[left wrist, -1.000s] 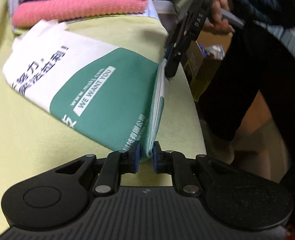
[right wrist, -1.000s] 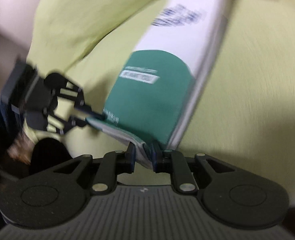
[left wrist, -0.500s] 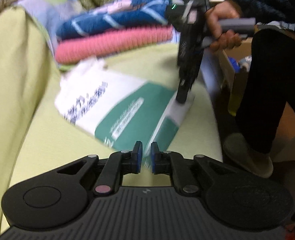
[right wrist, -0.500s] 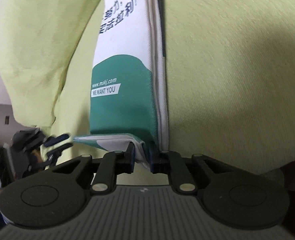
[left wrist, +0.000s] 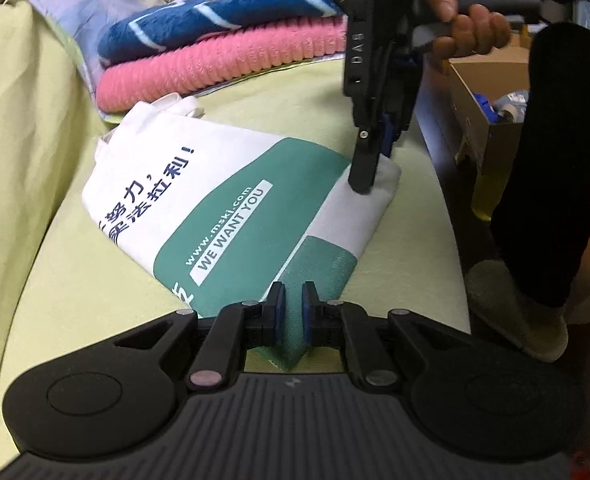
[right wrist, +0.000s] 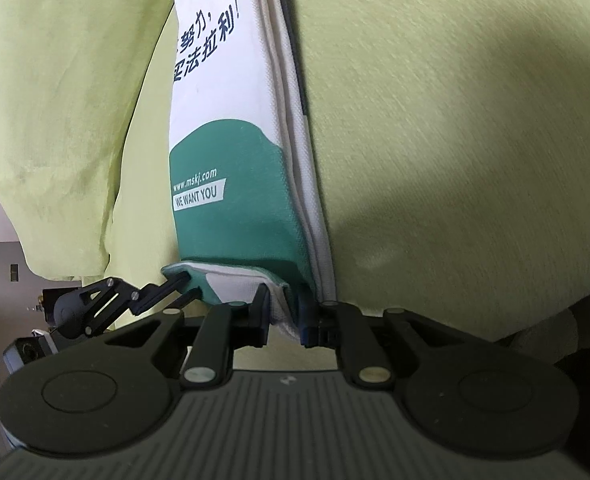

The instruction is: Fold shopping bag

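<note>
A white and green shopping bag [left wrist: 199, 200] with printed lettering lies flat on a yellow-green cushion. Its bottom edge is turned up in a short fold. My left gripper [left wrist: 293, 308] is shut on the near corner of that fold. My right gripper [left wrist: 365, 184], held by a hand, pinches the far corner and points down onto it. In the right wrist view the shopping bag [right wrist: 231, 184] stretches away from my right gripper [right wrist: 285, 312], which is shut on its folded corner, and my left gripper [right wrist: 183, 286] grips the other corner at the left.
Folded pink [left wrist: 215, 68] and blue [left wrist: 215, 20] blankets are stacked behind the bag. A cardboard box [left wrist: 491, 120] with items stands on the floor at the right. A person's dark trouser leg [left wrist: 559, 160] and slipper [left wrist: 515, 312] are beside the cushion's edge.
The bag's bottom edge, held upright a second ago, now lies lower, over the bag. The left wrist view tilted up; the right wrist view rolled, so the bag now runs straight away.
</note>
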Action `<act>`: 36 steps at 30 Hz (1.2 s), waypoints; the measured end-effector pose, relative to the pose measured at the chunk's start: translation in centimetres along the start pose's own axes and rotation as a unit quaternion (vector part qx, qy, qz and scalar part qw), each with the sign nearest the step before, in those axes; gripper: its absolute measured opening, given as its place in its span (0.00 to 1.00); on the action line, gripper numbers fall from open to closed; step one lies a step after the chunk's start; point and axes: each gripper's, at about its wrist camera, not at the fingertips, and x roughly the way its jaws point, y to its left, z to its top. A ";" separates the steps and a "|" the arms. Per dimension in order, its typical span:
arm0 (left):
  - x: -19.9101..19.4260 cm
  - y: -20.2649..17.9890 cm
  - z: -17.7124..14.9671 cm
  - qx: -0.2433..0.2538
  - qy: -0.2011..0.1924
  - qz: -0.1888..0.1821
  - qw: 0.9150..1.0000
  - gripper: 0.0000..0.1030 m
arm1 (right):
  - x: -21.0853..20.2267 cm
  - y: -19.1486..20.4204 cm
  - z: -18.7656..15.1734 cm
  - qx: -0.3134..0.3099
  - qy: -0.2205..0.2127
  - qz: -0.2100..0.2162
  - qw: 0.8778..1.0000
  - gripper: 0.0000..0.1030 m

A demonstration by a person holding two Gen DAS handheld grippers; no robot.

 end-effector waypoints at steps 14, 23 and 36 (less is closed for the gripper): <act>0.7 0.2 -0.4 -0.044 -0.014 0.006 0.999 0.04 | 1.4 10.6 -15.2 -0.406 -0.334 -0.308 0.793 0.24; 0.6 -0.1 -0.6 -0.035 -0.027 0.016 0.999 0.04 | 7.8 10.8 -17.3 -0.524 -0.298 -0.388 0.697 0.02; -0.2 -2.0 -2.4 0.016 -0.037 0.112 0.993 0.04 | 5.5 9.5 -13.0 -0.425 -0.300 -0.306 0.797 0.00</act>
